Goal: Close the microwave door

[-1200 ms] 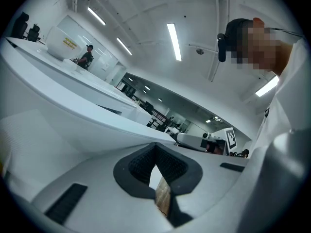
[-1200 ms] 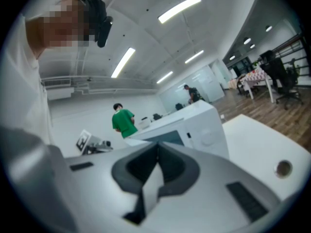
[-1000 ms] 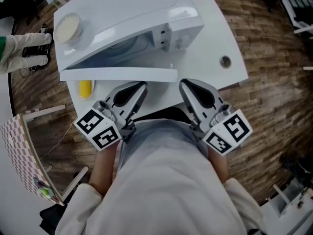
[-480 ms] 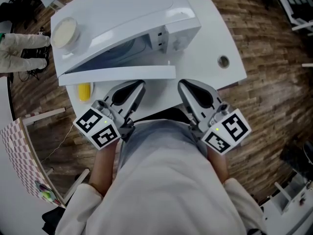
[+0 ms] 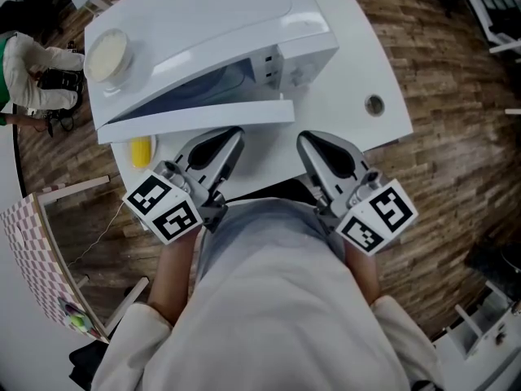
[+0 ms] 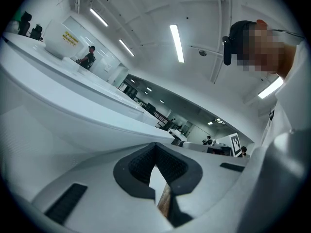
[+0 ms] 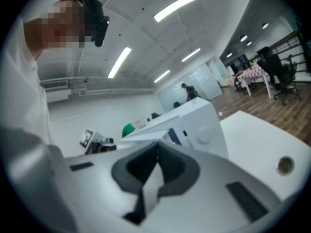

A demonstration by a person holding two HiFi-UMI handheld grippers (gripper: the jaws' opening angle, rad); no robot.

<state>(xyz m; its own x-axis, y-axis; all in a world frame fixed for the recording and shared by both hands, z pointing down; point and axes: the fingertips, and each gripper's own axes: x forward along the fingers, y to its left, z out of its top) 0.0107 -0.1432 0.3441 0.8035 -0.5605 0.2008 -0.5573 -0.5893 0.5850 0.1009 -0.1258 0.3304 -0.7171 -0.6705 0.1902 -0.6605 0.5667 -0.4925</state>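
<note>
Door (image 5: pixel 195 120) hangs open on the microwave (image 5: pixel 212 23), on the bench (image 5: pixel 366 72) at 12 o'clock from the left gripper (image 5: pixel 234 135) and right gripper (image 5: pixel 303 139). Both grippers have their fingers pressed together, empty. A cream-topped tub (image 5: pixel 108 53) sits on the microwave at 10 o'clock; I cannot tell what it holds.

Wht microwave (image 5: pixel 212 31), wht table (image 5: pixel 358 63), brown wood floor (image 5: pixel 456 137).

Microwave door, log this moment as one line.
microwave door open | left gripper shut, empty | right gripper shut, empty | closing not yet done
</note>
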